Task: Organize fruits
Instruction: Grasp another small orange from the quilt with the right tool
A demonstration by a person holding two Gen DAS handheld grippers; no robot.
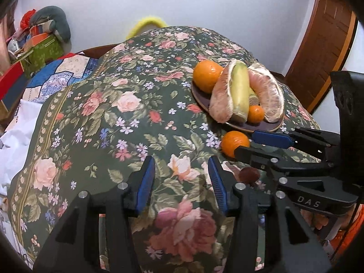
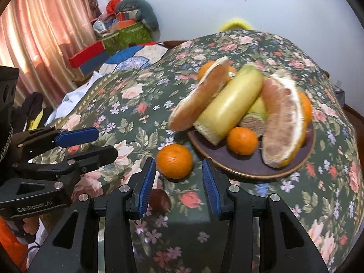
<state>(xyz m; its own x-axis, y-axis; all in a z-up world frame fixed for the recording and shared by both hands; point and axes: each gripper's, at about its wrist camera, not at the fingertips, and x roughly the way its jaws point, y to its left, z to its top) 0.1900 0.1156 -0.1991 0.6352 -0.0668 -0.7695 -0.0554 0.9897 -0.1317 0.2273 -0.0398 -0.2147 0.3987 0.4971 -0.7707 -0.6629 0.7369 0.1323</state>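
One loose orange (image 2: 174, 161) beside plate (image 2: 245, 170)

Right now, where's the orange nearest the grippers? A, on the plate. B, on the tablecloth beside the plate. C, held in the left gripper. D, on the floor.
B: the loose orange lies on the floral tablecloth, just outside the plate's rim, with neither gripper closed on it.

orange mandarin (image 2: 174, 161), floral green tablecloth (image 2: 127, 107)

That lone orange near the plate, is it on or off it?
Off: the orange sits on the tablecloth, beside the plate.
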